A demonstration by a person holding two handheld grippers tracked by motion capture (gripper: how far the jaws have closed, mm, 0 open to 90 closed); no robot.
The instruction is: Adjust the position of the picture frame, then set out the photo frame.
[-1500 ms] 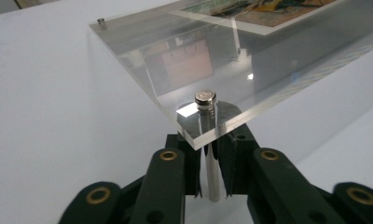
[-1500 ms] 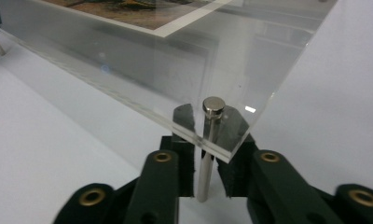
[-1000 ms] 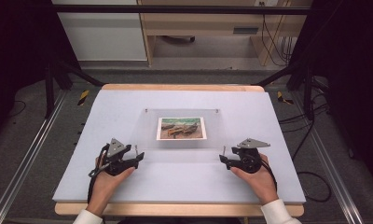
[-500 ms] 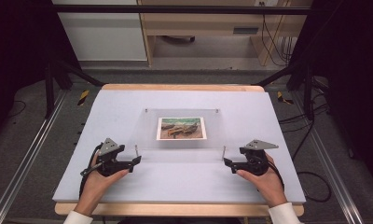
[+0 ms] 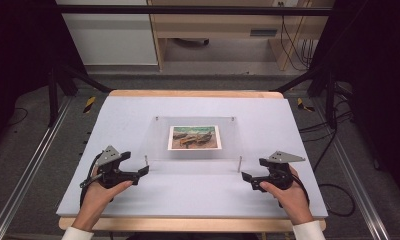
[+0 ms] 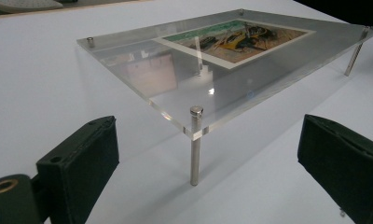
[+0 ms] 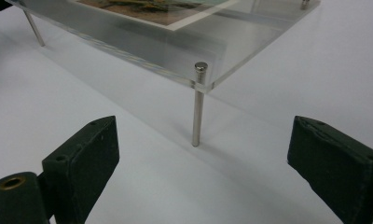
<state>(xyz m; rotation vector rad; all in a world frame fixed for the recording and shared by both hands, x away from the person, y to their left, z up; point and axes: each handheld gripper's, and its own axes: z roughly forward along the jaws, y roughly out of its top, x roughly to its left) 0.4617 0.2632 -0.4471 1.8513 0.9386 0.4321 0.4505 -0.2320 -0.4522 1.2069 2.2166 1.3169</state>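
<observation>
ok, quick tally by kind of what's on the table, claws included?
Clear acrylic panel: 1
Picture under the panel: 1
Metal standoff legs at the corners: 4, near left, near right, far left, far right
Claws: 2, left claw and right claw, both open, clear of the legs
Total: 8

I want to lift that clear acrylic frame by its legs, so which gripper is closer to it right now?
Left, narrowly. The left gripper sits open just beside the acrylic frame's near-left leg; the right gripper is open a little below its near-right leg. Neither touches.
</observation>
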